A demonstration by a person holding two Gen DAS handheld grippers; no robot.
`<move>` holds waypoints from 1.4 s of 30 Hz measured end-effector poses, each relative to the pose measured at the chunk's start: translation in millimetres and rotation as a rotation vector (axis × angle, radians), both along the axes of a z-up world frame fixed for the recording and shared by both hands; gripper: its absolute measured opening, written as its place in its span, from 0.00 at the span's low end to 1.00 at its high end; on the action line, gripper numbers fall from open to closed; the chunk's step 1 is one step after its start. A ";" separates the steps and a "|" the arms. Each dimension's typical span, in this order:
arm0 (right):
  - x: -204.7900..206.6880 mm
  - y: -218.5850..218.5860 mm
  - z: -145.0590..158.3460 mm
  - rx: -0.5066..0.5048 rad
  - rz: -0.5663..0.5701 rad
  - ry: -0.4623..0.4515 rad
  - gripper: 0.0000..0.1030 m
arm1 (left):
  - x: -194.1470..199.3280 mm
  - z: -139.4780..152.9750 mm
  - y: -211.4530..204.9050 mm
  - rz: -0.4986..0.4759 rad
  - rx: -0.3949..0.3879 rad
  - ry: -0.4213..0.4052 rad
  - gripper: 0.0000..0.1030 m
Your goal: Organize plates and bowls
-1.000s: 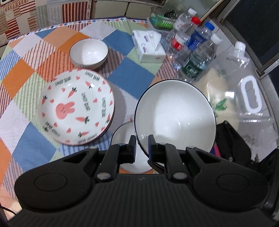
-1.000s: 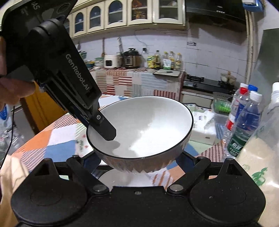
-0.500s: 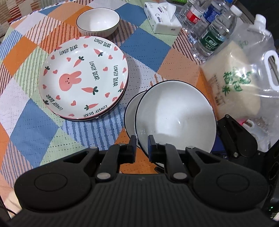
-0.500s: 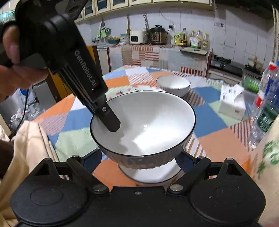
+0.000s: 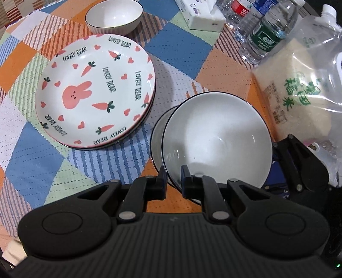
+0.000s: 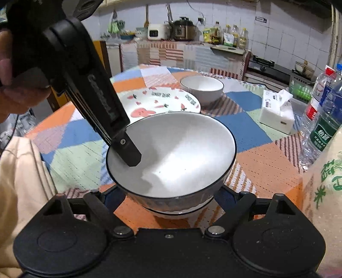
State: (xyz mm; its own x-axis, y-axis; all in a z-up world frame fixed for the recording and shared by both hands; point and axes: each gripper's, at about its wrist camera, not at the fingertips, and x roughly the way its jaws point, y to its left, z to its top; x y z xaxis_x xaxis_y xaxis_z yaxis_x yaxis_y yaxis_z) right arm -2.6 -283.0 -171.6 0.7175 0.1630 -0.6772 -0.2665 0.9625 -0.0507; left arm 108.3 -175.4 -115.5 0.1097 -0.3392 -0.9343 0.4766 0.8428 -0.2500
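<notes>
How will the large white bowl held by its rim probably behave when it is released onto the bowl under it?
The large white bowl looks glazed and rigid, so it may slide or clink. The left claw pinches only its rim, and the bowl tilts, so it could rock before settling into the lower bowl. It is probably fragile.

Patchwork-clothed table [image 5: 175, 49] under plates [image 5: 96, 92], bowls [image 5: 113, 16]

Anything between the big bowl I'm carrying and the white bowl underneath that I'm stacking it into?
Nothing visible. The large bowl, pinched at its rim by the left gripper, sits directly over the lower bowl, whose rim shows just beneath it. The right gripper straddles the large bowl's base from the side, not between the two.
</notes>
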 end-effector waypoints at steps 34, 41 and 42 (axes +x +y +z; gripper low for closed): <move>-14.7 -8.1 19.3 0.012 0.051 -0.034 0.89 | 2.9 9.1 4.6 -0.061 0.025 -0.069 0.18; -6.4 -24.0 39.6 0.066 0.033 -0.040 0.89 | 12.8 21.9 14.1 -0.045 0.016 -0.066 0.18; -5.1 -25.7 42.9 0.074 0.033 -0.043 0.89 | 14.0 24.1 15.7 -0.043 0.014 -0.068 0.18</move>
